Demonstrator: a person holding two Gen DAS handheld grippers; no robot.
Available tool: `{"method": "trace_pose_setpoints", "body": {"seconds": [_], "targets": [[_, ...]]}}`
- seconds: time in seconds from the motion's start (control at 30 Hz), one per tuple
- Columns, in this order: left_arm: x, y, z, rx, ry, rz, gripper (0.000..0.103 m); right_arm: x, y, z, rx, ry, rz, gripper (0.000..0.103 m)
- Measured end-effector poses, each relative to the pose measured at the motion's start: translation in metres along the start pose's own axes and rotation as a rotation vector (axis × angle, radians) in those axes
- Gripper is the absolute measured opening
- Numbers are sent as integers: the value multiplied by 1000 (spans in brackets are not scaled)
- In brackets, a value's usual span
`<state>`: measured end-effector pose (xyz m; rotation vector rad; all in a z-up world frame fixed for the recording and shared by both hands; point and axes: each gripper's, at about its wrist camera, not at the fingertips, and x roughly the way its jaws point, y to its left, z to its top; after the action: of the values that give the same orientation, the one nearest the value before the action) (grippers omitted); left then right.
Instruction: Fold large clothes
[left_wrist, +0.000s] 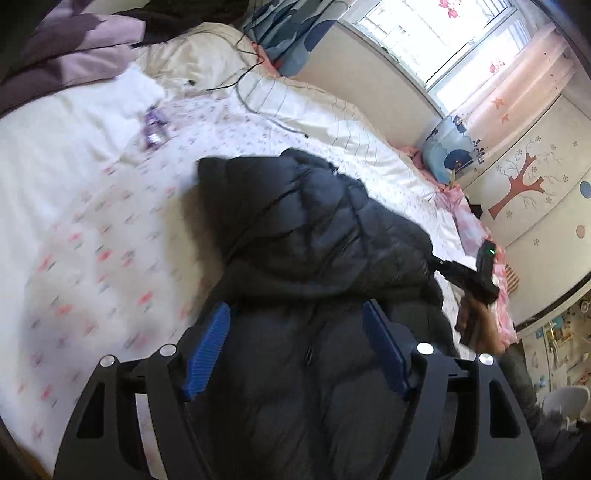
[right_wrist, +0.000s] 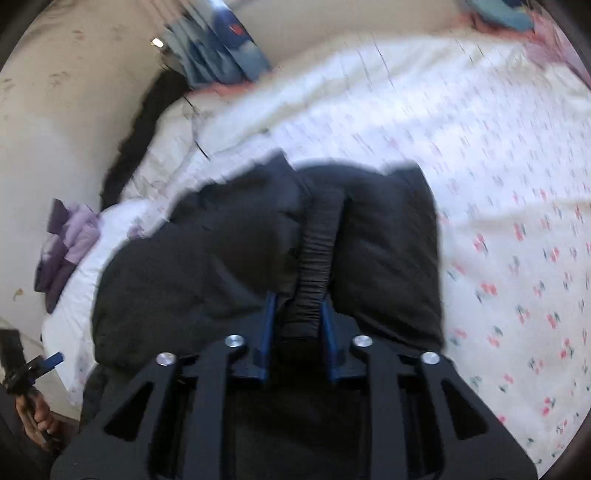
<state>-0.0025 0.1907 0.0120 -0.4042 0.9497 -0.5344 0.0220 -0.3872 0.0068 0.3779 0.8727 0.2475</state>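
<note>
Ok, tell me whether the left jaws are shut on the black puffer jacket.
No: the left gripper hangs open above the black puffer jacket.

Jacket (left_wrist: 314, 236) on bed (left_wrist: 92, 229) — centred.

A black puffer jacket (left_wrist: 317, 236) lies on a floral bedsheet (left_wrist: 92, 236). The left gripper (left_wrist: 295, 350) hangs over it, its 2 blue pads (left_wrist: 207, 350) spread wide apart. At the jacket's right edge sits the right gripper (left_wrist: 469, 273), green light lit.
</note>
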Motion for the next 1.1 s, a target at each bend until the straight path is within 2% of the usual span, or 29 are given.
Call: {"method": "trace_pose_setpoints", "body": {"seconds": [0.1, 0.13, 0.2, 0.3, 0.33, 0.43, 0.5, 0.53, 0.57, 0.63, 0.7, 0.73, 0.8, 0.9, 0.93, 1.1], "targets": [[11, -19, 20, 42, -65, -37, 72, -34, 16, 13, -73, -131, -15, 6], [11, -25, 22, 56, -83, -53, 73, -58, 16, 17, -78, -188, -16, 6], [23, -34, 32, 74, -122, -71, 85, -76, 13, 23, -81, -229, -44, 6], [63, -36, 39, 76, -82, -68, 86, -50, -17, 16, -59, -151, -130, 6], [79, -32, 38, 63, -54, -50, 86, -28, -34, 6, -40, -92, -159, 7], [133, -15, 29, 47, 78, 53, 86, 18, -60, -16, -18, 21, -186, 11], [153, -7, 22, 67, 147, 148, 86, 32, -61, -22, -25, 70, -179, 20], [153, -6, 20, 65, 157, 157, 86, 29, -61, -21, -20, 78, -168, 25], [143, -5, 19, 53, 160, 159, 86, 20, -60, -19, -10, 85, -153, 30], [120, -4, 15, 46, 146, 132, 86, -11, -61, -19, -6, 67, -111, 63], [85, -1, 4, 58, 139, 114, 86, -53, -62, -29, -18, 33, -104, 79], [64, 3, -6, 67, 144, 103, 86, -83, -67, -45, -17, 33, -75, 85], [33, 16, -27, 70, 169, 82, 86, -119, -81, -78, 14, 74, 4, 88], [-11, 45, -75, 18, 238, 41, 86, -158, -103, -131, 96, 155, 116, 88], [-21, 53, -90, 2, 258, 21, 86, -171, -113, -159, 143, 190, 165, 88], [-46, 74, -158, -65, 322, -103, 86, -197, -124, -235, 277, 247, 320, 88]]}}
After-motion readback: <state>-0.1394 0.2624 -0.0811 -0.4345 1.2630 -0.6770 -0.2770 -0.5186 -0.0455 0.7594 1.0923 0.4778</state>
